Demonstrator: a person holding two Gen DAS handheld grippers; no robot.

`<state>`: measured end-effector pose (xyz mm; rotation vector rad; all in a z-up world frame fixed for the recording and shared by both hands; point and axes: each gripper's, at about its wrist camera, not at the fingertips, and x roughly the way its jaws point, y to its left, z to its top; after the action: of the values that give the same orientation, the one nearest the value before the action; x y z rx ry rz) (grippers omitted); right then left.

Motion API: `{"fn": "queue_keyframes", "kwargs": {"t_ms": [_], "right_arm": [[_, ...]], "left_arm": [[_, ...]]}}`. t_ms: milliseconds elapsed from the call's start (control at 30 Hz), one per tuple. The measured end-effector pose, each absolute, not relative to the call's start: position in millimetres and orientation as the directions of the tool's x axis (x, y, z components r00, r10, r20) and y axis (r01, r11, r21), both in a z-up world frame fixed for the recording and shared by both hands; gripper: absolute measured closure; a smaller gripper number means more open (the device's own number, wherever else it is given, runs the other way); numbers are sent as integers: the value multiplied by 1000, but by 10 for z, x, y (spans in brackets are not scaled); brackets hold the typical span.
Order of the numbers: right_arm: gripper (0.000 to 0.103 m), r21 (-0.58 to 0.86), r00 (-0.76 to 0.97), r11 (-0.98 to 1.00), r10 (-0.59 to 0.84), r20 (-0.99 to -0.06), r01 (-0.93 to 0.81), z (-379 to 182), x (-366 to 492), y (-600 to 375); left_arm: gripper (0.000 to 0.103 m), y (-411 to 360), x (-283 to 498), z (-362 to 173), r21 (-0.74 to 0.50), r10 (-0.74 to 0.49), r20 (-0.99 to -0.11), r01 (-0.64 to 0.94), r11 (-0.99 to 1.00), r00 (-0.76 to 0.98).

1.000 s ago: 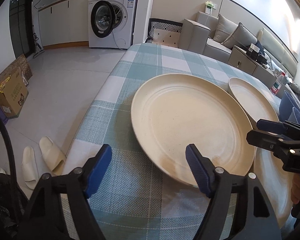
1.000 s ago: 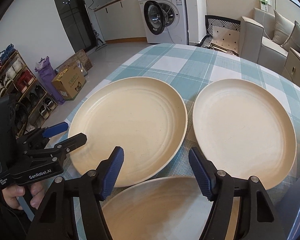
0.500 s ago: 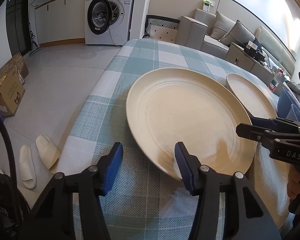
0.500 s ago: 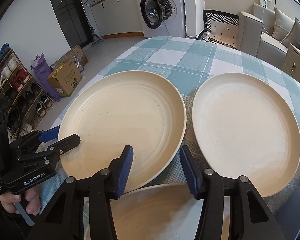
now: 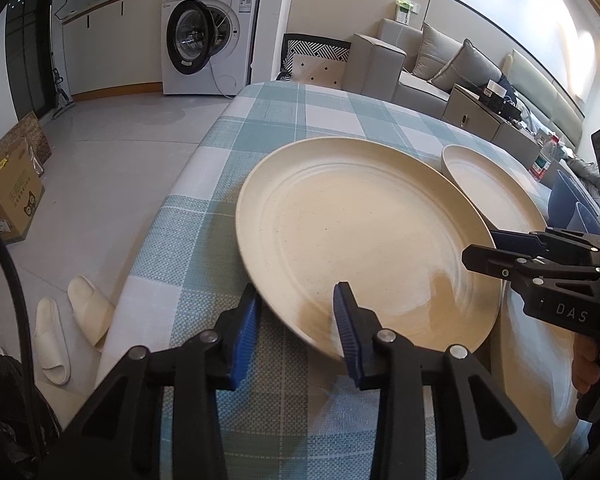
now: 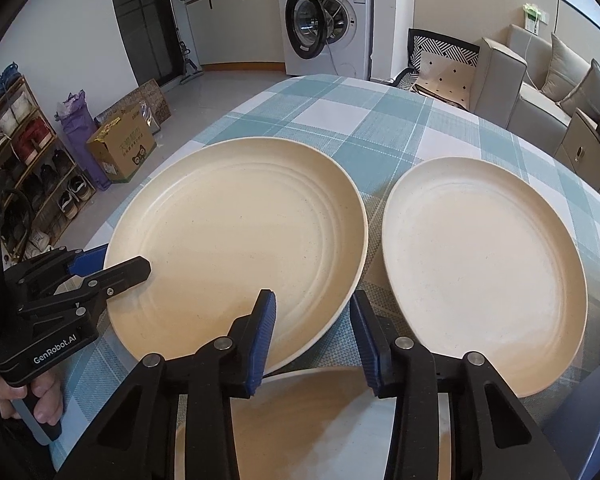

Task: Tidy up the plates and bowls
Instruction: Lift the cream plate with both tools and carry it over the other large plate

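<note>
Both grippers just closed onto the big cream plate [image 6: 236, 236] mid-frame: left gripper [image 5: 296, 320] straddles its lower-left rim, right gripper [image 6: 312, 332] its lower-right rim. Looks like the pickup step; next it needs an even lift onto the neighbouring plate [image 6: 484, 276]

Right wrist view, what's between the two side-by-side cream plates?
Bare checked tablecloth, and at the near end one finger of the right gripper, whose jaws have just been closing on the left plate's rim, shown in the right wrist view.
</note>
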<state>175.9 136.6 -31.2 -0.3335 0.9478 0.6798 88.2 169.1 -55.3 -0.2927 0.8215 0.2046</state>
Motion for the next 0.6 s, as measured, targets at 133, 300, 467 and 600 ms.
{"fn": "queue_keyframes", "kwargs": {"t_ms": [133,300,467,600], "right_arm": [[63,20,406,744,387,-828,-668,-298,1739,1377],[63,10,418,743,388,-822,-669,-280,1722,1382],[63,6,424,742,389,-818,-671,-249,1690,1385],[63,1,430,738,394,-812,-675,-204,1665,1386]], "left_arm": [[67,1697,882,-551,-175,69,-744,-294,940,664],[67,1696,864,-531,-171,75,-739,-294,940,670],[67,1708,848,-507,-175,74,-734,-294,940,675],[67,1719,828,-456,-176,79,-726,-295,939,683]]}}
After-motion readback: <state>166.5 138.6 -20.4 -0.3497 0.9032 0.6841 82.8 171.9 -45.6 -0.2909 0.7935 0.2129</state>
